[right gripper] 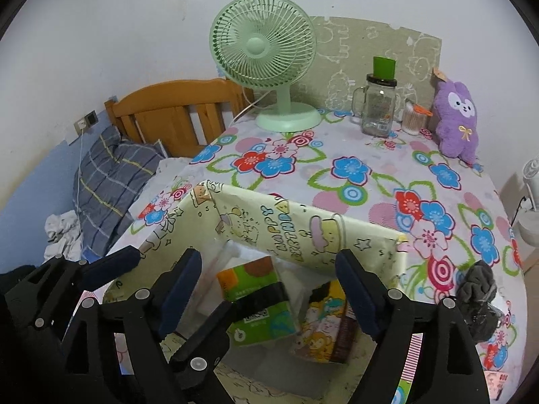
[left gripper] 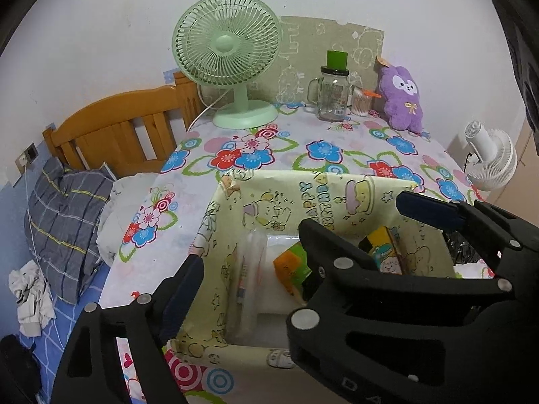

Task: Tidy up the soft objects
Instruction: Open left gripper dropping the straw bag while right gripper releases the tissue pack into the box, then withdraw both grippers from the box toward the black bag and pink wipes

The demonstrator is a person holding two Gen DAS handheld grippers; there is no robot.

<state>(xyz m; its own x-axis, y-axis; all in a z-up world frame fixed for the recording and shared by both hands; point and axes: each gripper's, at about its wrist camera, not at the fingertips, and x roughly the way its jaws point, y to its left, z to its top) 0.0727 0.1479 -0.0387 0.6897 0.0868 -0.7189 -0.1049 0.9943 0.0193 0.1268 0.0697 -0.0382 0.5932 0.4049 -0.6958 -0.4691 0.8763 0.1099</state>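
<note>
White wall and a flower-print cloth over the counter [left gripper: 323,155] fill the left wrist view, with a green desk fan [left gripper: 227,50], a glass mug jar [left gripper: 331,92] and a purple plush bunny [left gripper: 402,96] lined up far beyond the fingers. Directly under the left gripper [left gripper: 299,232] sits the yellow birthday-print box [left gripper: 310,195], holding an orange-green tissue pack [left gripper: 291,266] and a cartoon-print tissue pack [left gripper: 385,252]. Its fingers are spread wide, pinching nothing.

From the right wrist, the right gripper [right gripper: 269,279] hangs over the same box [right gripper: 303,232], fingers likewise spread and empty, both packs lying below and between them. Just right of its right finger, outside the box, a dark grey bundle, probably rolled socks [right gripper: 478,289], lies on the cloth.

I'd judge a pack has been dropped in; next the right gripper should swing right, straddle the bundle, and close.
</note>
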